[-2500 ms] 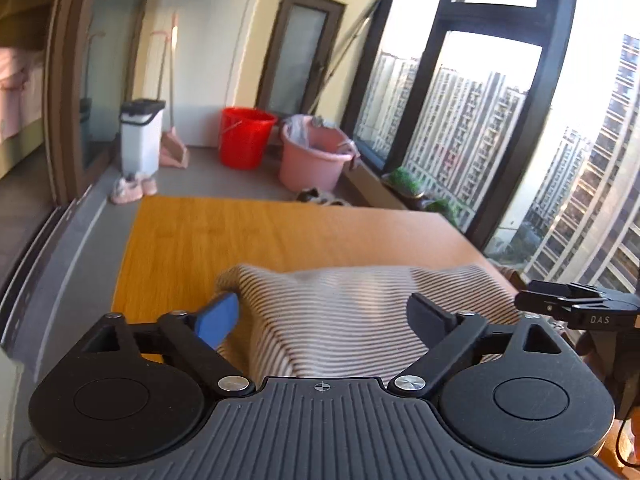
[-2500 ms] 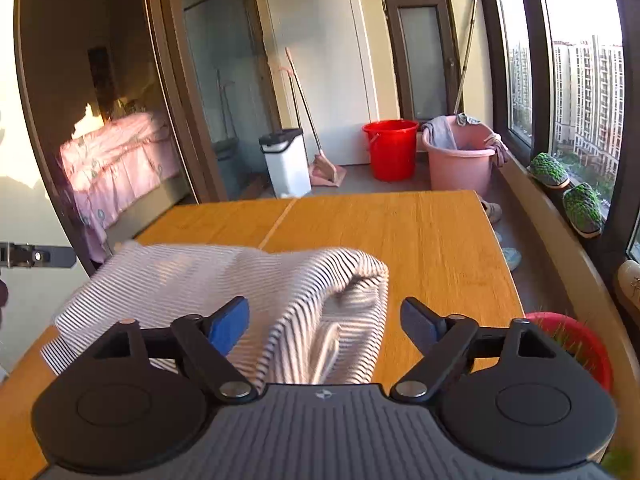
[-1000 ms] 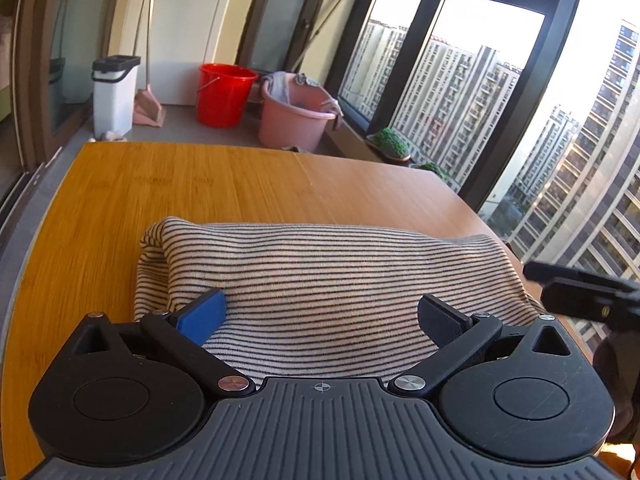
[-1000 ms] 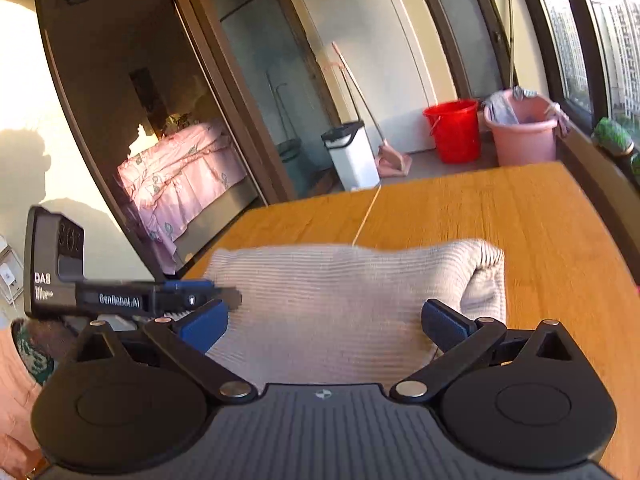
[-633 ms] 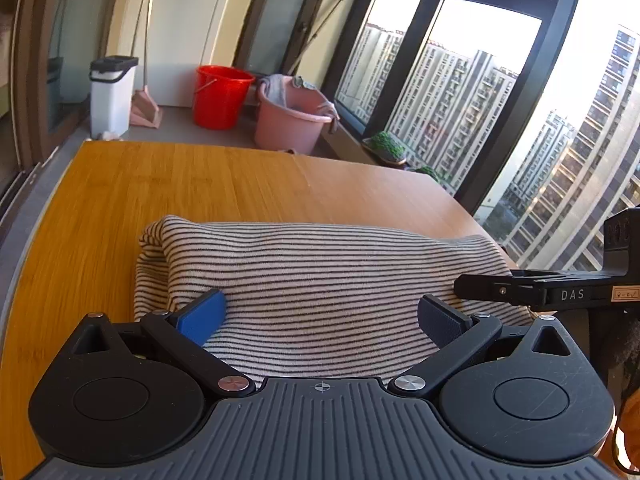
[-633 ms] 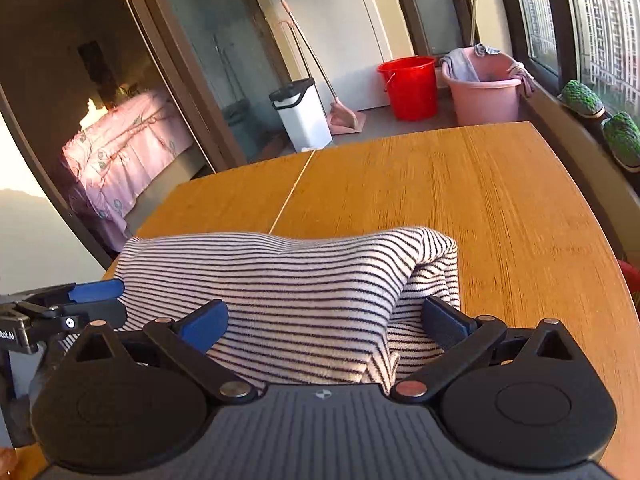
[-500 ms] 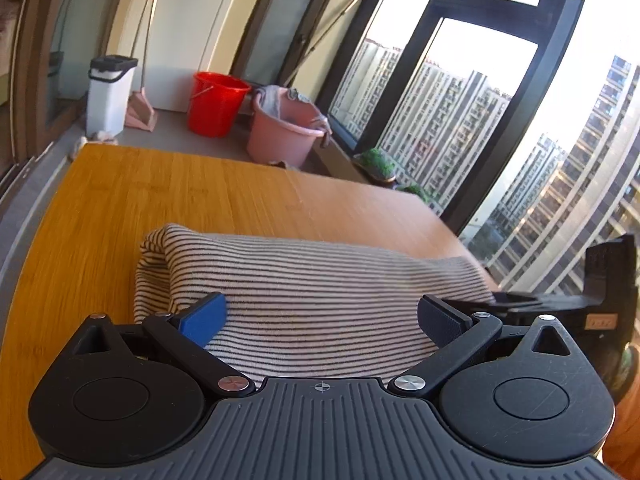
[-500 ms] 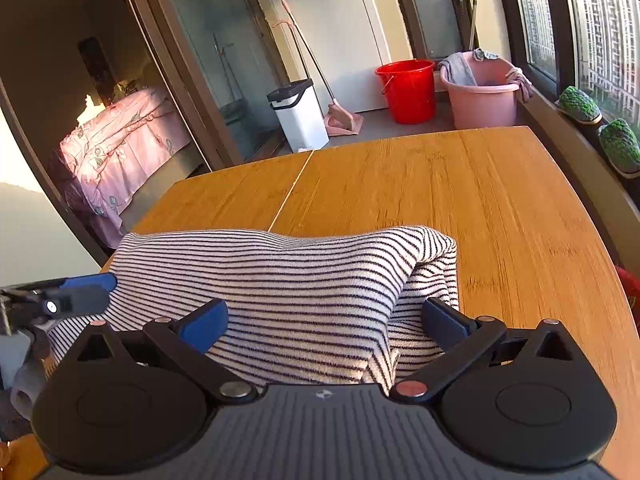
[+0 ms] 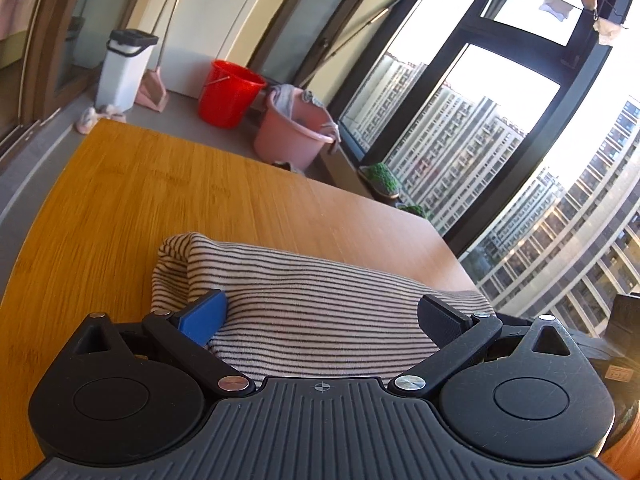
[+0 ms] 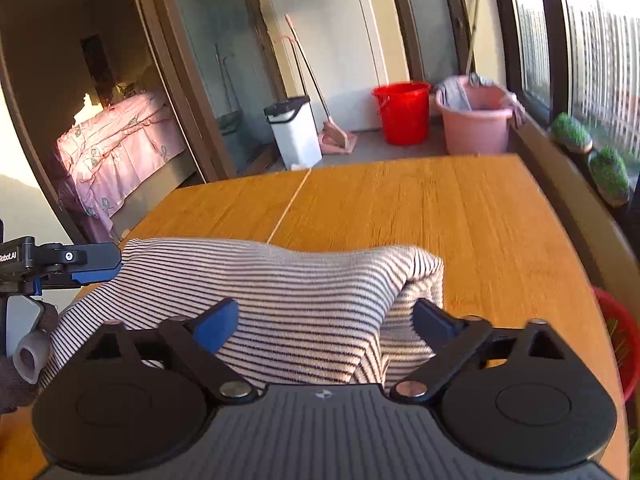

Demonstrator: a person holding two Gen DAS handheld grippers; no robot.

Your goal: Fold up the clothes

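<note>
A folded garment with thin dark stripes [image 9: 320, 300] lies on the wooden table [image 9: 160, 200], near its front edge. My left gripper [image 9: 320, 316] is open and wide, low over the garment's left part, with striped fabric between its fingers. My right gripper [image 10: 324, 322] is over the garment's [image 10: 280, 280] right end, where the fold bulges up. Its jaws are closing with fabric between them, and the pads do not visibly press on it. In the right wrist view the left gripper's blue-tipped fingers [image 10: 96, 260] show at the garment's left corner.
Beyond the table stand a red bucket [image 9: 230, 94], a pink tub [image 9: 294, 132], a white bin [image 9: 124, 68] and a broom. Tall windows run along the right, with small plants [image 10: 608, 172] on the sill. A red basket [image 10: 618, 344] sits by the table's right edge.
The right gripper's jaws have narrowed around the garment's right end. Both grippers have come lower and closer to the fabric, and the left view has tilted.
</note>
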